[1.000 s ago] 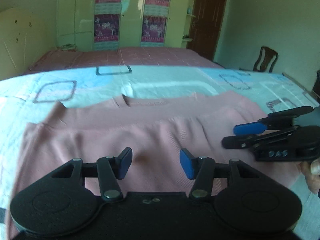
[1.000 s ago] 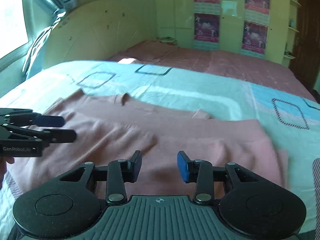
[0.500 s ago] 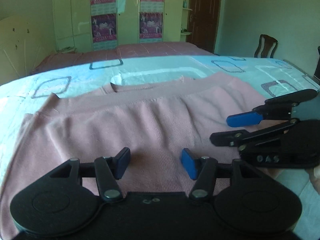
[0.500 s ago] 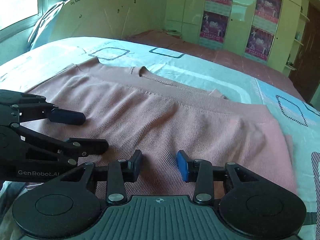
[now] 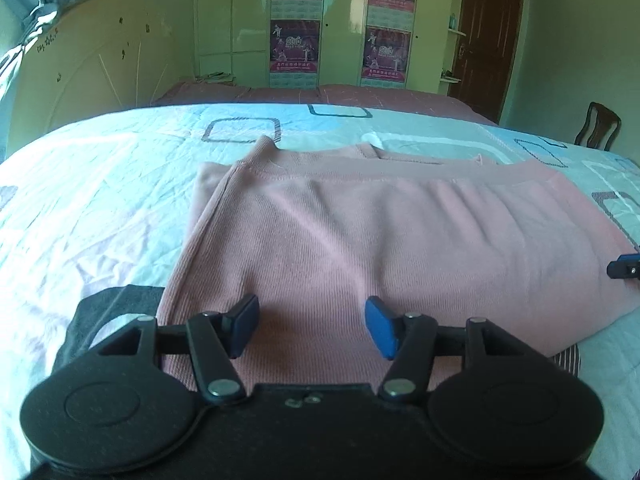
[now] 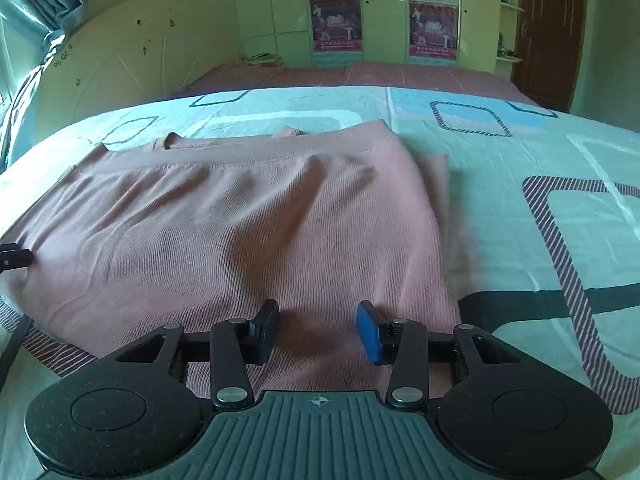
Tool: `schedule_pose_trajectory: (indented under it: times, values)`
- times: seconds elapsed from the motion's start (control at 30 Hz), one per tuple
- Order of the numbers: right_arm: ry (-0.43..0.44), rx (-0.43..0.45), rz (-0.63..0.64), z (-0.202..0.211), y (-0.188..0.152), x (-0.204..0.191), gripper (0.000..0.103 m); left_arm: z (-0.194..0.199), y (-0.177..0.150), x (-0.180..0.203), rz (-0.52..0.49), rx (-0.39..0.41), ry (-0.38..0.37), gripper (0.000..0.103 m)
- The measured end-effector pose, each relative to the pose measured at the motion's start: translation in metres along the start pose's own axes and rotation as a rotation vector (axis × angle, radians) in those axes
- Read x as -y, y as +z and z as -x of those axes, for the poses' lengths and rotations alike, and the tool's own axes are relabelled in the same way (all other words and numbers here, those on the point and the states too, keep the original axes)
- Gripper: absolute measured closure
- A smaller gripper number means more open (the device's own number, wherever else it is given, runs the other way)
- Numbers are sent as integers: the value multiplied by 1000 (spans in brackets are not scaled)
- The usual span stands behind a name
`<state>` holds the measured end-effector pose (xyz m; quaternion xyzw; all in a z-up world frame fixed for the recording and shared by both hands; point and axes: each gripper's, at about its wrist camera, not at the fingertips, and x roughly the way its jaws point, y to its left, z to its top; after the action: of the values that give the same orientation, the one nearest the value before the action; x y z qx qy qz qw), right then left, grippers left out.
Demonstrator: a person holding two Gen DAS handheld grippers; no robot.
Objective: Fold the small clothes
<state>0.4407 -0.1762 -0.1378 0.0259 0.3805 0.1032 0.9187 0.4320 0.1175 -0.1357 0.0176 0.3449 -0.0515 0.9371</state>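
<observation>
We are counting one pink top (image 5: 392,248), two grippers (image 5: 311,326) (image 6: 318,330), four posters (image 5: 295,44), one chair (image 5: 598,126).

Wardrobe posters (image 5: 295,46) bear print too blurred to read

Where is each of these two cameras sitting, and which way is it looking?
Left wrist view: sits on the left claw, looking down over the pink garment near its left edge; the right claw's tip peeks in.
Right wrist view: sits on the right claw, over the garment's right edge; the left claw's tip shows at the frame's left edge.
Both share the garment, the bed sheet and the posters.
</observation>
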Motion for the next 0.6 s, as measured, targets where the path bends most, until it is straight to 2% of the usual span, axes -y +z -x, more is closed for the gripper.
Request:
schedule_pose_trajectory:
  times: [0.07,0.1,0.17,0.3,0.33,0.37,0.43,0.47,0.5,0.6]
  values:
    - [26,21,18,11,-2,-9,61,7,-3,11,-28,11,-31,45]
    - [10,-4,44,10,-5,-13,61,7,-5,16,-49,3,-21,45]
    - [-78,-54,88,2,-17,-16,61,3,-15,17,-83,-24,26,45]
    - [-133,-54,98,14,-26,-10,61,12,-25,-1,-30,-28,62,44]
    - [-130,-40,90,19,-24,-14,61,15,-23,2,-28,-26,67,47]
    - [-103,-13,81,24,-22,-21,61,19,-20,9,-27,-13,59,45]
    - [-26,25,81,28,-18,-44,61,21,-14,30,-27,12,-4,42]
    - [18,35,81,25,-16,-59,61,19,-12,45,-37,16,-39,33]
    - [54,31,85,20,-15,-71,61,17,-11,60,-58,20,-60,29]
    - [109,-32,112,1,-18,-101,61,5,-15,93,-88,-15,-117,29]
